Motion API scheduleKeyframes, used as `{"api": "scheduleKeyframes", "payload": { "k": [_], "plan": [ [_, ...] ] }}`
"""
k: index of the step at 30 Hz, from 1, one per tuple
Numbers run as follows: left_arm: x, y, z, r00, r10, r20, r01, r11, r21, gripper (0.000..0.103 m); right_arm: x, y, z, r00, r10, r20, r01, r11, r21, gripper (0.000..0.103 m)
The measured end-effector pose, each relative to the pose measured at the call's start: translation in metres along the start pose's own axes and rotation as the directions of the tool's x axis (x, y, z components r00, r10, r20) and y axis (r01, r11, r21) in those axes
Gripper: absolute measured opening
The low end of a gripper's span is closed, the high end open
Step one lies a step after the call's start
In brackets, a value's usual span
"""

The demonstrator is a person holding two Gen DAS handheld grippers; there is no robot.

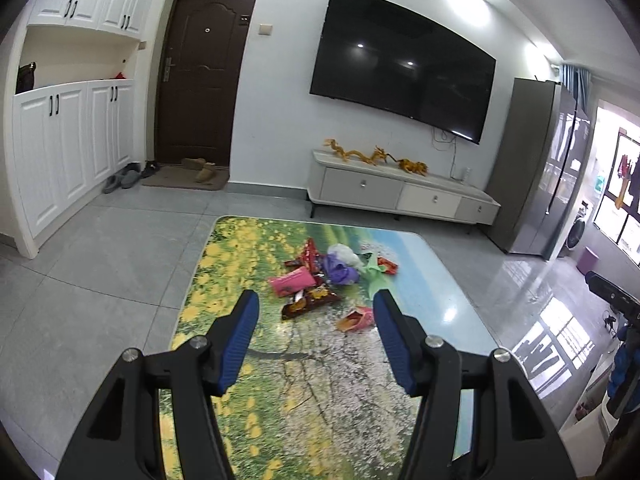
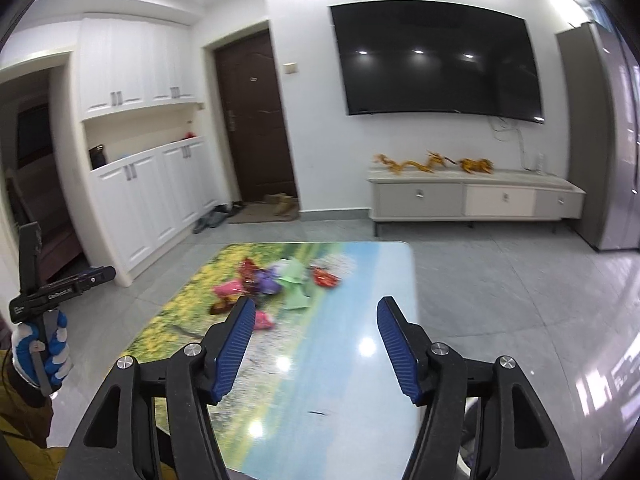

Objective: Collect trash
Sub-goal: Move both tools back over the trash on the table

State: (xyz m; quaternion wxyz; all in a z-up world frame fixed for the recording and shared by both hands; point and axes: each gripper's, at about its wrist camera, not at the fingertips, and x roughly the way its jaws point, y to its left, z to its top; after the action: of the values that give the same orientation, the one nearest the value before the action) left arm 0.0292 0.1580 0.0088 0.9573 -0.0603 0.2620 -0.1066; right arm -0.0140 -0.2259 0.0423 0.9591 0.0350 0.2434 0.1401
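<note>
A heap of trash lies mid-way along a low table (image 1: 440,280) with a printed landscape top: a pink packet (image 1: 291,281), a dark snack bag (image 1: 310,300), a purple wad (image 1: 339,270), a green paper (image 1: 374,276), a red wrapper (image 1: 387,266) and a small pink-orange wrapper (image 1: 356,319). My left gripper (image 1: 316,298) hovers above the near half of the table, open, nothing between its blue pads. In the right wrist view the same heap (image 2: 272,284) is blurred; my right gripper (image 2: 316,306) is open and empty, right of the heap.
A white TV cabinet (image 1: 400,192) with gold dragon figures (image 1: 374,156) stands under a wall TV (image 1: 404,62). A grey fridge (image 1: 540,168) is at right, a brown door (image 1: 200,76) and white cupboards (image 1: 68,152) at left. A gloved hand (image 2: 40,344) holds the other gripper's handle.
</note>
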Motion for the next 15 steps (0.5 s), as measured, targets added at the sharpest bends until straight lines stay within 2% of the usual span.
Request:
{"api": "scheduleKeyframes", "payload": {
  "k": [3,7,11,15],
  "plan": [
    [-0.001,0.003,0.001,1.000,0.014,0.005,-0.014,1.000,0.012,0.058,0.012,0.012,0.001,0.999,0.050,-0.015,-0.050,0.999,-0.009,0.064],
    [0.025,0.002,0.002,0.999,0.005,-0.032,-0.004,1.000,0.018,0.057,0.040,0.020,0.001,0.996,0.060,-0.060,-0.062,0.997,-0.036,0.065],
    [0.073,0.001,-0.008,0.992,-0.014,-0.124,0.019,0.999,0.035,0.057,0.066,0.014,-0.003,0.992,0.064,-0.109,-0.067,0.997,-0.024,0.065],
    [0.127,-0.003,-0.018,0.976,-0.030,-0.217,0.041,0.998,0.045,0.057,0.104,-0.006,-0.013,0.982,0.067,-0.177,-0.063,0.998,0.024,0.065]
  ]
}}
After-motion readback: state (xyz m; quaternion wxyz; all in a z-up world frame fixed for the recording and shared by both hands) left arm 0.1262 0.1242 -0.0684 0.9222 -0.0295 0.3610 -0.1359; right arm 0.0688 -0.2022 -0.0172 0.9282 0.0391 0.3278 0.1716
